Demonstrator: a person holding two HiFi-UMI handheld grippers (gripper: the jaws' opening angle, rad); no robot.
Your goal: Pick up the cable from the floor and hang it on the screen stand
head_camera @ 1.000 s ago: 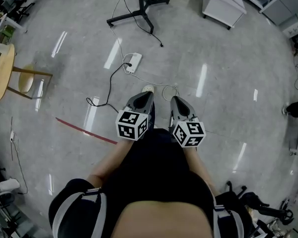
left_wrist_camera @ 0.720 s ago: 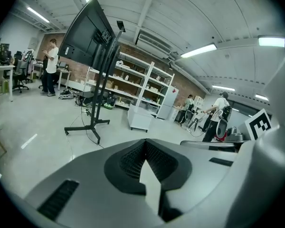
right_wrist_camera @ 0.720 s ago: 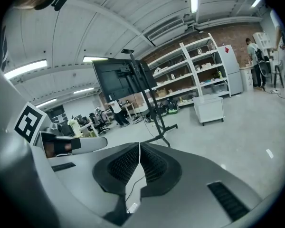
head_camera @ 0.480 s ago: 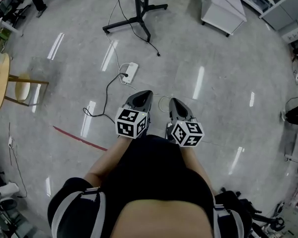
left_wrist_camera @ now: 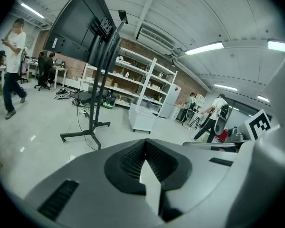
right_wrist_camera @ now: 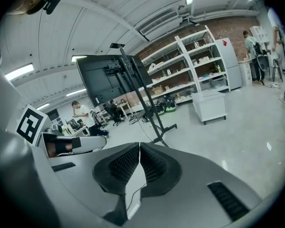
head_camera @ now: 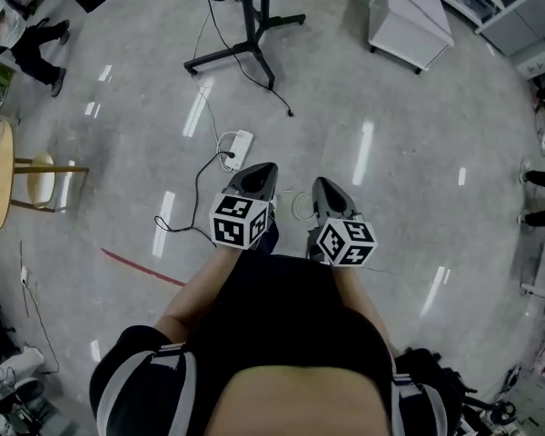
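Creeping closer: power strip [head_camera: 239,143] is sliding down-frame, nearer now. Left gripper [head_camera: 258,174] fingers are pressing together, empty; right gripper [head_camera: 326,189] same. White cable [head_camera: 297,205] is lying looped on floor [head_camera: 418,107] just ahead, betw. them. Needs fingers opening, dipping low, pinching that loop. Screen stand [head_camera: 247,34] is waiting beyond.

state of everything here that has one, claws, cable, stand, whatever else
left claw: shut, nothing between its jaws
right claw: shut, nothing between its jaws
white cable: lying looped on the floor, not picked up
screen stand: upright on the floor, screen mounted on it
power strip: flat on the floor, black lead plugged into it
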